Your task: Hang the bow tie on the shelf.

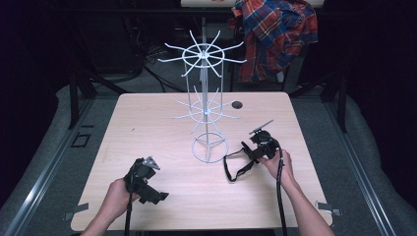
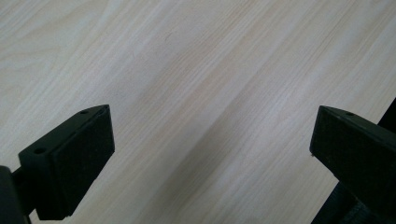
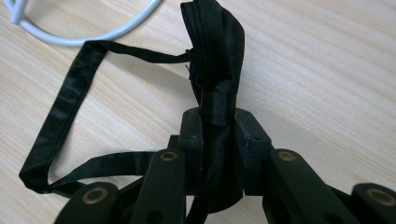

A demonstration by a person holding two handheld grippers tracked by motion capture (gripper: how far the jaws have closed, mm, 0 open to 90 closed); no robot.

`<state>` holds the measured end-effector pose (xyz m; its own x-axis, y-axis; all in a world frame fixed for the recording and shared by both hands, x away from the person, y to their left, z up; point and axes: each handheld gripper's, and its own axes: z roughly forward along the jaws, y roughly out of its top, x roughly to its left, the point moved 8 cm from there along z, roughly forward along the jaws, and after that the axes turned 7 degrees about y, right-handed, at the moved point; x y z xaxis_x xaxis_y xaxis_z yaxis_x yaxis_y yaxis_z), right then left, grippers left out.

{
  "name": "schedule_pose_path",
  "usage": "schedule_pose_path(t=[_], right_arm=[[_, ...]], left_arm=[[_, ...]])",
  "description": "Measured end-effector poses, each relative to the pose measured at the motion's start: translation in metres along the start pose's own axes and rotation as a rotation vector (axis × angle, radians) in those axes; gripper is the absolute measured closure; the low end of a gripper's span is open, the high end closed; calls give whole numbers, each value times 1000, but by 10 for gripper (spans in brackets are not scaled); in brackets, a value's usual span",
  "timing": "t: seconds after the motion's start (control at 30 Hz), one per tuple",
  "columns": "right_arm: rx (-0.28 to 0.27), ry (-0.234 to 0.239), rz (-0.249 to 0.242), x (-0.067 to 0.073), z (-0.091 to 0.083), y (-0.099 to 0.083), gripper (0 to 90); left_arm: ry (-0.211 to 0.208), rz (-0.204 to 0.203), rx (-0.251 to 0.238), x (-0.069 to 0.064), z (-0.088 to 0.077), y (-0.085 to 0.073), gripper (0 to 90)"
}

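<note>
1. High view: right tool (image 1: 256, 150) sits at the table's (image 1: 147, 123) right side, clamped on a black bow tie (image 1: 248, 156) whose strap (image 1: 230, 172) loops down onto the wood. The white wire rack (image 1: 205, 105) stands just beside it, its base ring (image 1: 210, 149) near the strap. Risk: lift carelessly and the dangling strap catches the ring or a lower prong and tips the light rack.

2. High view again: left tool (image 1: 158, 195) rests low at the front-left, well apart from the bow tie, holding nothing. Risk: if the strap needs spreading to go over a prong, 1 tool alone probably can't do it and the loop may miss.

3. Left gripper view: left tool (image 2: 210, 140) stands with jaws wide apart, bare wood between the pads (image 2: 84, 154). Risk: small; it's far from the action, so any help comes late.

4. Right gripper view: right tool (image 3: 219, 140) is closed on the bow tie (image 3: 217, 56), pinching it just below the centre band (image 3: 218, 108); fabric looks slick and bunched. Risk: satin could slide out of the pinch under a tug. The strap (image 3: 60, 116) trails off sideways, touching the table, close to the base ring (image 3: 84, 32), so snagging looks the likeliest trouble.
</note>
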<state>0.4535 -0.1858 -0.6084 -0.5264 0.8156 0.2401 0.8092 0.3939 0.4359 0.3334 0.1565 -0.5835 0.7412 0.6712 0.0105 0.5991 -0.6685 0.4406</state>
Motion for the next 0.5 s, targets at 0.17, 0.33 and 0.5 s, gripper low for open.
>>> schedule_pose_path(t=[0.17, 0.33, 0.5], right_arm=[[1, -16, -45, 0, -16, 4, 752], [-46, -13, -62, 5, -28, 9, 752], [-81, -32, -78, 6, -39, 12, 752]], left_arm=[[0, 0, -2, 0, 0, 0, 0], [0, 0, -3, 0, 0, 0, 0], [1, 0, -2, 0, 0, 0, 0]])
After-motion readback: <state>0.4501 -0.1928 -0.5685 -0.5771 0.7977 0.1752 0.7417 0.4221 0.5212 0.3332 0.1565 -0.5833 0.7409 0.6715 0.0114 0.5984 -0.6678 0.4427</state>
